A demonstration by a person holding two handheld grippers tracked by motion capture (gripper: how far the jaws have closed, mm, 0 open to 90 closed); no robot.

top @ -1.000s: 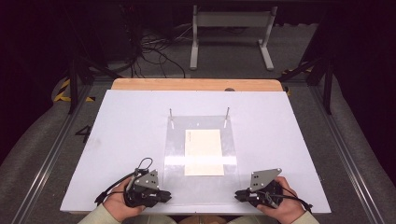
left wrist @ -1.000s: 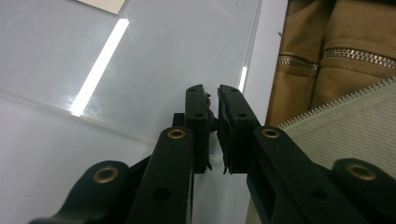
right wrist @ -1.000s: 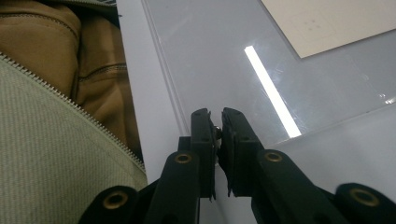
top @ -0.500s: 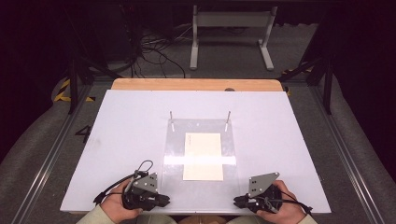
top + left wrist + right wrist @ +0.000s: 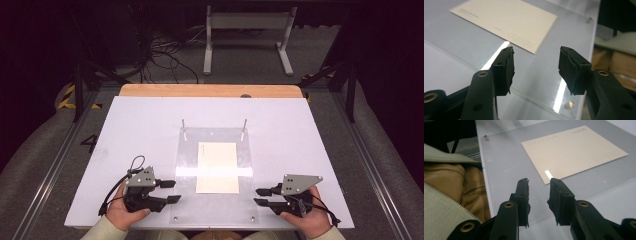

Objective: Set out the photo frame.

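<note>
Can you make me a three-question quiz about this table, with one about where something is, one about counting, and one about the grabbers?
1. Where does the cream card lie?
A. on the clear plate
B. on the floor
C. between jaws

2. How many thin metal posts stand at the plate's far edge?
A. one
B. two
C. five

3. How are the left gripper and right gripper now?
A. both clamp the card
B. both open, holding nothing
C. one holds a cup

Answers: 1 A, the card rests flat on the plate. 2 B, the left post and right post show. 3 B, gaps show between empty jaws.
</note>
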